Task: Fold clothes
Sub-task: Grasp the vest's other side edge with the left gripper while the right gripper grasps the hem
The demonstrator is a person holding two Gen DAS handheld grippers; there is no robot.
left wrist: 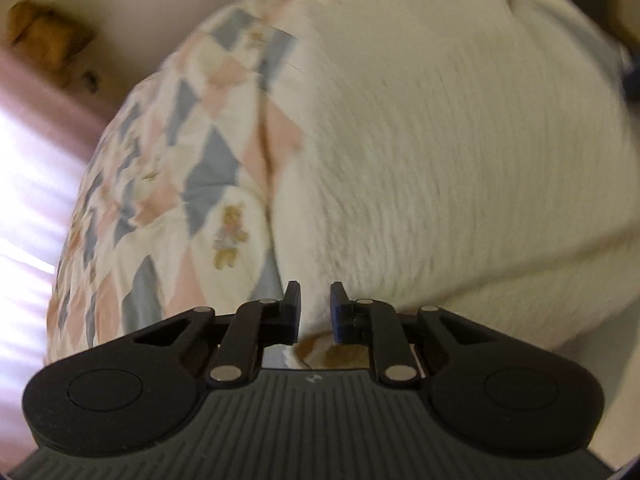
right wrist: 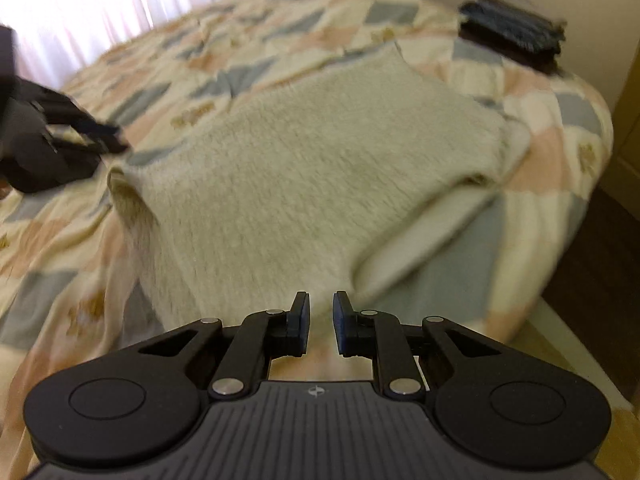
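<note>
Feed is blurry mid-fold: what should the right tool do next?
Probably ease the right tool forward and close on the near edge of the cream fuzzy sweater: its jaws stand open and empty just short of that edge, and the sweater still lies only partly folded on the patchwork quilt.

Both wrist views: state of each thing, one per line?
Left tongs: open, empty, over the sweater's edge.
Right tongs: open, empty.
Cream fuzzy sweater: lying on the quilt, partly folded.
Patchwork quilt: spread, rumpled.
Dark folded stack: at the bed's far corner.

The sweater (right wrist: 320, 168) lies on the quilt (right wrist: 168, 52), the left gripper (right wrist: 106, 138) at its left edge, a dark stack (right wrist: 512, 36) behind it to the right.
</note>
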